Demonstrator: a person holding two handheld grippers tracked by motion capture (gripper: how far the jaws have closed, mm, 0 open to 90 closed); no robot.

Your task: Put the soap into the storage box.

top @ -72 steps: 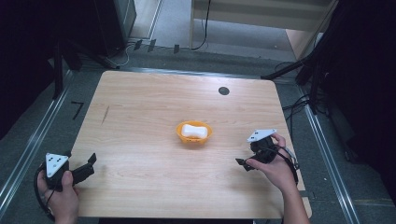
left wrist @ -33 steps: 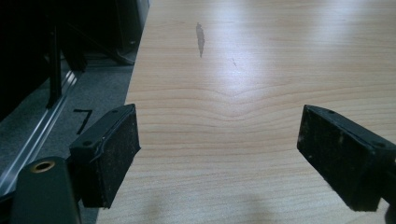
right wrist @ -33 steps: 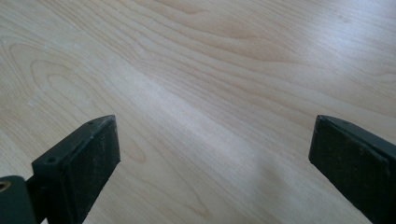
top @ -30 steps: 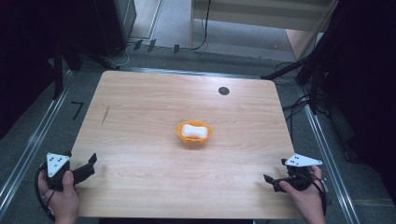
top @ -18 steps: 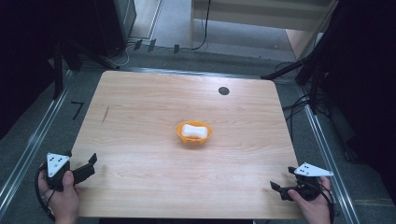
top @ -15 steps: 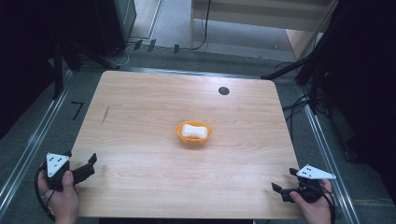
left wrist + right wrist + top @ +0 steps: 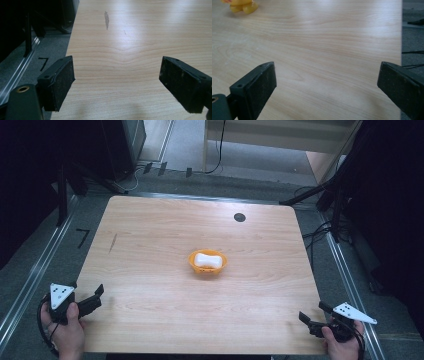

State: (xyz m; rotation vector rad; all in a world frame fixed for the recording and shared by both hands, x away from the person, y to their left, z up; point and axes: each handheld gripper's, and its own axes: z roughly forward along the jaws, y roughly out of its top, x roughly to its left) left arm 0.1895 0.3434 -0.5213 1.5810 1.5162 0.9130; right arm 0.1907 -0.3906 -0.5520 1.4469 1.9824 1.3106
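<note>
Both hand-held grippers parked at the near corners, bowl waiting mid-worktop.

The left hand-held gripper (image 7: pixel 92 301) sits at the near left corner, jaws wide apart; the right hand-held gripper (image 7: pixel 311 320) at the near right corner, jaws apart too, nothing held. The orange bowl (image 7: pixel 207 262) with its white piece (image 7: pixel 208 260) rests in the middle of the worktop (image 7: pixel 150 245). Looks like nothing in hand; any next move needs a long reach inward.

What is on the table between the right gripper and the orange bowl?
Nothing: in the high view, bare wood runs from the right gripper to the orange bowl, which holds a white piece.
</note>
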